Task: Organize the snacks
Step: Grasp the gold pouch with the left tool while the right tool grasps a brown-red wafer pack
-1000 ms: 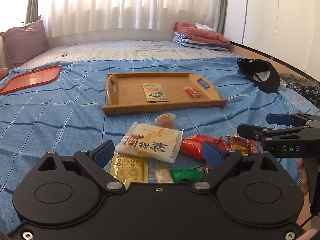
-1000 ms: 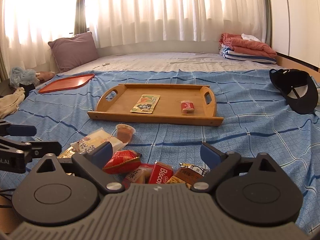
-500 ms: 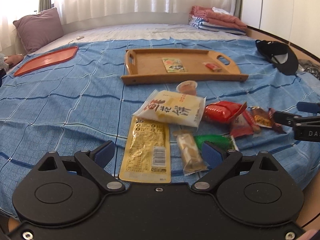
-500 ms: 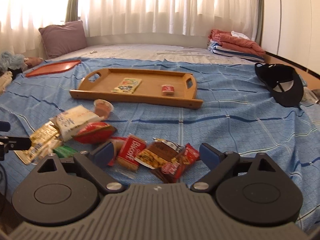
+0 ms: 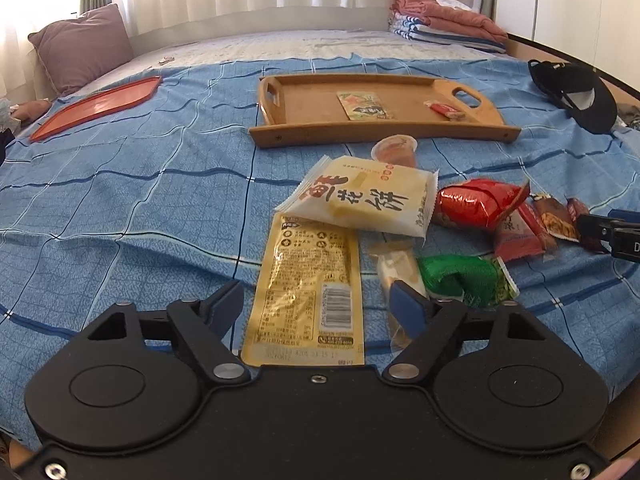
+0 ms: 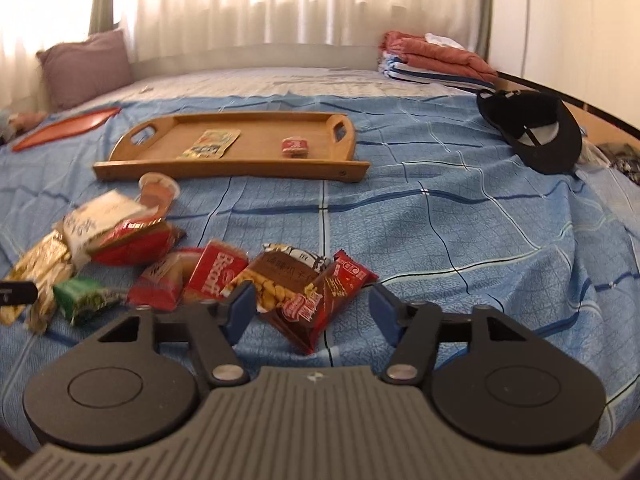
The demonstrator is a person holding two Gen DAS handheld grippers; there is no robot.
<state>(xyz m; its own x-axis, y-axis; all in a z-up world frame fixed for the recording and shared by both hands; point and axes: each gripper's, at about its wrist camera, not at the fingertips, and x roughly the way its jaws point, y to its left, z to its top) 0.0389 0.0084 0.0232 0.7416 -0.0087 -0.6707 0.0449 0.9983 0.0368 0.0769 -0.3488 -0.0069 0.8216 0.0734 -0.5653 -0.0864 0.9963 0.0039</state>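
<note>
A pile of snack packets lies on the blue bedspread. My left gripper (image 5: pixel 318 306) is open, its fingers either side of a long yellow packet (image 5: pixel 308 288), with a white packet (image 5: pixel 366 198), a green packet (image 5: pixel 466 274) and a red bag (image 5: pixel 476 202) beyond. My right gripper (image 6: pixel 312 308) is open just above a dark brown-red packet (image 6: pixel 310 308), next to a peanut packet (image 6: pixel 280 272) and a red Biscoff packet (image 6: pixel 216 274). A wooden tray (image 5: pixel 280 136) farther back holds a flat green-orange sachet (image 5: pixel 364 106) and a small red packet (image 5: pixel 444 109).
A jelly cup (image 5: pixel 394 150) lies in front of the tray. An orange tray (image 5: pixel 96 106) lies at far left, a black cap (image 6: pixel 536 132) at right. A purple pillow (image 5: pixel 82 50) and folded clothes (image 5: pixel 444 20) sit at the back.
Both grippers have risen and tilted down over the snack pile, so the packets now lie between their fingers. The right gripper has shifted right toward the brown-red packet.
</note>
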